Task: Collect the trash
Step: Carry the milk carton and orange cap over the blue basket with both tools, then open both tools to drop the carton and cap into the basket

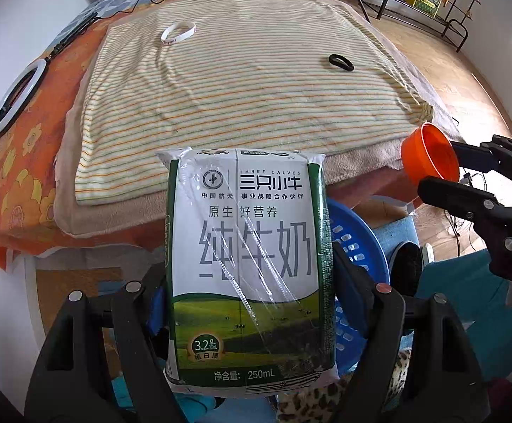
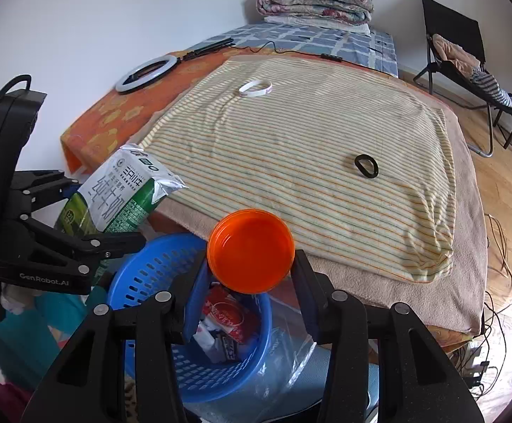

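Now both claws carry trash toward the blue basket (image 2: 171, 320). The left gripper (image 1: 248, 282) squeezes a milk carton (image 1: 247, 268) by its two sides, so it cannot slip. The right gripper (image 2: 250, 271) pinches an orange lid (image 2: 251, 251) by its rim. In the right wrist view the basket sits at about 7 o'clock, under the lid, with wrappers already inside. It looks like both things are held over it so they can drop in. On the striped blanket (image 2: 291, 162), a white band (image 2: 255, 88) at 12 o'clock and a black ring (image 2: 366, 165) at 2 o'clock wait.
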Motion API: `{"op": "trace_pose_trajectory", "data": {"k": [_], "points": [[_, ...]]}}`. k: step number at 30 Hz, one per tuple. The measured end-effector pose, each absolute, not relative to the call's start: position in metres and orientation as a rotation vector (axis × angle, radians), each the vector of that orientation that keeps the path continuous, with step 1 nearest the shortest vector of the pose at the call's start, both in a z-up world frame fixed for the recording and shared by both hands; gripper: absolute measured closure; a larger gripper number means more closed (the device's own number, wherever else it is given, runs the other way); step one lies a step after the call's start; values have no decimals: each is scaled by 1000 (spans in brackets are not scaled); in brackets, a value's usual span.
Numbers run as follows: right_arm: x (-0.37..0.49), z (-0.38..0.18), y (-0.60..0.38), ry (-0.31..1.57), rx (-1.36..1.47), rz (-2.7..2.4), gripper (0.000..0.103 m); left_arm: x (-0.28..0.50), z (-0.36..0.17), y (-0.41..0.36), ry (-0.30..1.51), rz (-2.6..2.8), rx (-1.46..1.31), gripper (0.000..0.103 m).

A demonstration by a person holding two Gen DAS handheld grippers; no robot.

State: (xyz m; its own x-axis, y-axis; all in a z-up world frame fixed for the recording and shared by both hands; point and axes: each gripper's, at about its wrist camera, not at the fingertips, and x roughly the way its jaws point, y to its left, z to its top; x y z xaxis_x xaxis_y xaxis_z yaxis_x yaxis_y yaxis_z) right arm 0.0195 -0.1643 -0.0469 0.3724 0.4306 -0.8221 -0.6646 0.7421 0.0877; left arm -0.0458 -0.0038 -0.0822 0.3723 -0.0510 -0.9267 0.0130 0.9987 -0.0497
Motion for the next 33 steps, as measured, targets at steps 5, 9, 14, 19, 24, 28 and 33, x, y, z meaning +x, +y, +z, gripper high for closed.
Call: {"op": "trace_pose_trajectory", "data": {"k": [5,9,14,19,24,28,33], "points": [[3,-67,-160,995,-300,729,59,-62,-109,-7,1247,-50,-45,24],[-7,-81,-158,1023,-314,738,59,-69,-129,-6,1283,-46,-54,24],[-16,-95,-154,1045,-335,745,58,-77,-151,-6,1329,-42,-61,24],[-21,-106,-151,1063,-358,746,59,-81,-167,-7,1356,-32,-44,24],[-24,-118,-148,1092,-362,744,58,-81,-175,-9,1370,-30,-33,24],[-25,-124,-146,1109,-366,750,58,-79,-174,-10,1361,-33,-16,23],[-26,-128,-145,1124,-368,749,58,-77,-176,-11,1369,-41,-25,23]]}}
